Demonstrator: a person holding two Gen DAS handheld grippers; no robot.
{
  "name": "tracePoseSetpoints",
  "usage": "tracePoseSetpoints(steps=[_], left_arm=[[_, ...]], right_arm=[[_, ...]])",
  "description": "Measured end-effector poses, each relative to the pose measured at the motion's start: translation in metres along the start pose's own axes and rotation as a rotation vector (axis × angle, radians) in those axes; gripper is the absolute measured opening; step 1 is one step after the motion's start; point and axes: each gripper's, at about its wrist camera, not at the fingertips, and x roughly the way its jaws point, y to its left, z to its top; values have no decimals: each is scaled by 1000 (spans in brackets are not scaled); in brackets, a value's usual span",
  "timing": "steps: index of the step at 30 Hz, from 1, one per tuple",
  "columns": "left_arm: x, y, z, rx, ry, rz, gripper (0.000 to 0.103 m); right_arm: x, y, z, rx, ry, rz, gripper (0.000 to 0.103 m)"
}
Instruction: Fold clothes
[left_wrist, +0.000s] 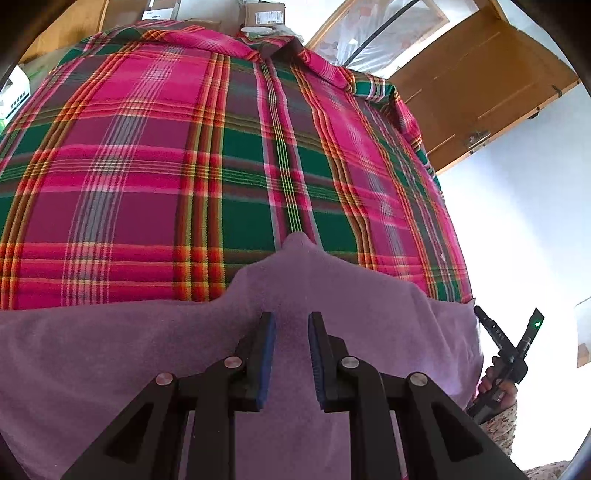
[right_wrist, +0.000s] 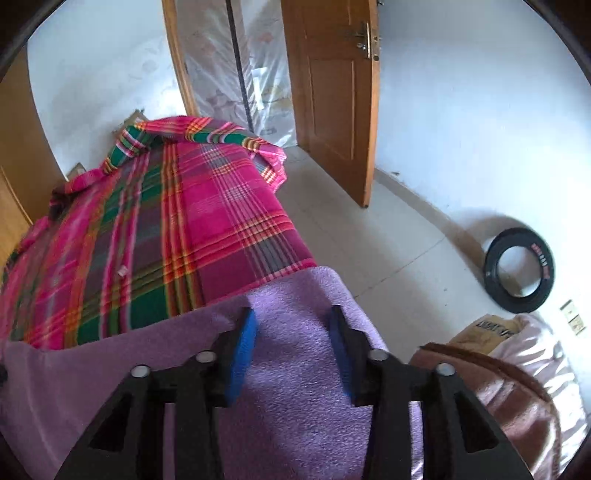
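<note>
Purple cloth (left_wrist: 332, 295) on plaid bedspread (left_wrist: 184, 166), labels on boxes (left_wrist: 262, 16) too blurred to read.
Left gripper (left_wrist: 291, 321) and right gripper (right_wrist: 291, 317) parted above the cloth, gripping nothing; red tyre (right_wrist: 519, 269) lettering unreadable.

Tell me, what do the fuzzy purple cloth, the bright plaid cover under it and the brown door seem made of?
The fuzzy purple cloth looks like soft fleece or terry: its surface is nubbly and matte. The bright plaid cover seems a woven fabric, probably cotton or a blend, since the coloured stripes cross like threads. The brown door appears to be varnished wood, smooth, with raised panels.
</note>
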Motion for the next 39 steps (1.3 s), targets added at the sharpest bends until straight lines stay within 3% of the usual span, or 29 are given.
tracePoseSetpoints(steps=[1,3,10,14,19,21,23,31,35,39], left_arm=[[1,-1,0,-2,0,1,18],[2,0,1,-9,-1,-1,18],[3,2,2,-34,-5,-14,19],[3,2,1,-35,-9,-15,19],[2,3,0,-36,-13,-15,19],[2,3,-1,-36,-15,-15,19],[1,3,-2,-37,-16,-16,19],[-16,10,-19,-49,-49,-10,19],[-27,14,-33,-49,-69,-8,19],[-38,20,-49,-49,-91,12,19]], right_arm=[[1,1,1,-10,1,-13,15],[1,1,2,-20,1,-20,5],[-9,-14,5,39,-67,-40,1],[-4,-15,6,47,-42,-60,1],[2,-13,7,52,-15,-56,3],[1,-13,6,63,-13,-47,10],[-1,-13,5,83,-7,-30,27],[-36,24,-16,-57,-77,42,28],[-46,40,-37,-94,-78,124,28],[-53,51,-59,-113,-65,141,28]])
